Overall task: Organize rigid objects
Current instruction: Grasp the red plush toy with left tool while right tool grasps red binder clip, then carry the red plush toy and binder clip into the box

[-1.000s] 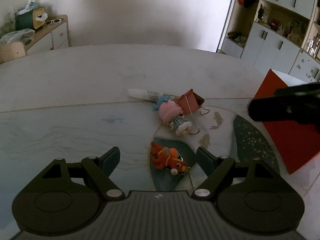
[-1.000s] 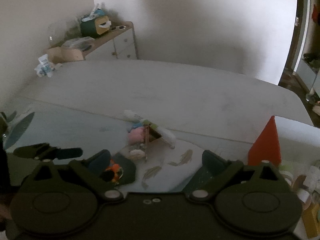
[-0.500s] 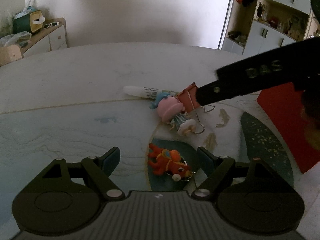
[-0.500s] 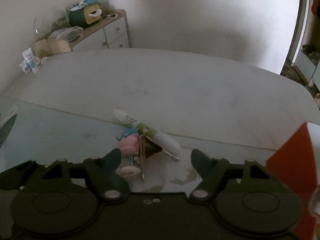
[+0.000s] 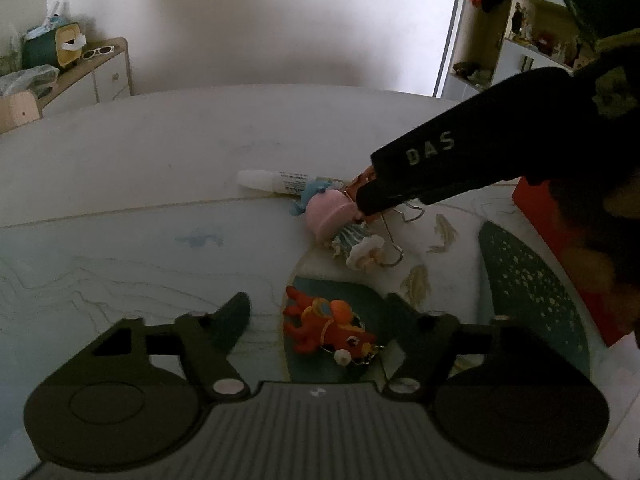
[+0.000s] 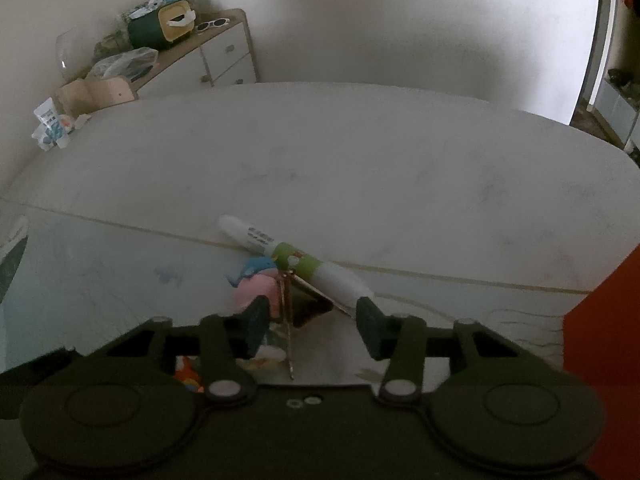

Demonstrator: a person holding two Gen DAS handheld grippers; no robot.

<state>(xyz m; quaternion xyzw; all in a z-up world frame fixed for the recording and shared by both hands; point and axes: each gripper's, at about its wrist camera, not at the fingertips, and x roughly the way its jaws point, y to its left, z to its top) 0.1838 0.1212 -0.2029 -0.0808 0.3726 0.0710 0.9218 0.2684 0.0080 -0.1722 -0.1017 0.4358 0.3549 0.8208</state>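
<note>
Right gripper (image 6: pixel 310 322) half hides binder clip (image 6: pixel 308 304), perhaps

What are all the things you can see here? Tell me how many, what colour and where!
Marker: 1, white and green, lying mid-table.
Doll: 1, pink and blue, beside the marker.
Binder clip: 1, reddish, next to the doll.
Orange toy: 1, orange, on the mat near the left gripper.
Red box: 1, red, table's right edge.
Table: 1, white.
Dresser: 1, white, wood top, back left.
Sunglasses: 1, white, on the dresser.
Left gripper: 1, black, open around the orange toy.
Right gripper: 1, black, open at the binder clip.
</note>
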